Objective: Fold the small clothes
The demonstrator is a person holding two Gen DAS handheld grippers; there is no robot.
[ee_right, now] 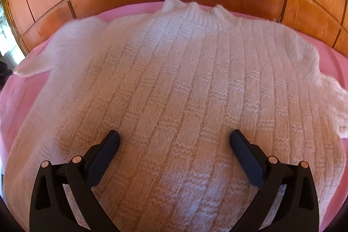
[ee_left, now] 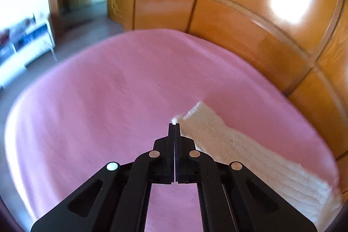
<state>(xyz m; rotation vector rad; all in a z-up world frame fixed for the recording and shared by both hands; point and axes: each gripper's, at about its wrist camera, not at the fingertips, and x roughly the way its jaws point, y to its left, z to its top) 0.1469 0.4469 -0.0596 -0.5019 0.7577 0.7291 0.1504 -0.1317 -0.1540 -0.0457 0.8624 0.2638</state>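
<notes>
Pinching white sweater sleeve cuff, left gripper jaws clamped; right gripper jaws spread above sweater on pink bed.

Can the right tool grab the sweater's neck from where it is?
Probably yes. The right tool is open above the white sweater, and nothing lies between it and the collar, though it would have to move forward across the body first.

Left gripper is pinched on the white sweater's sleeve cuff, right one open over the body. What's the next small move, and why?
Probably carry the left gripper, shut on the cuff of the sleeve, inward across the sweater body. The sweater lies flat on the pink bed with both sleeves spread, and the right gripper hovers open, holding nothing.
</notes>
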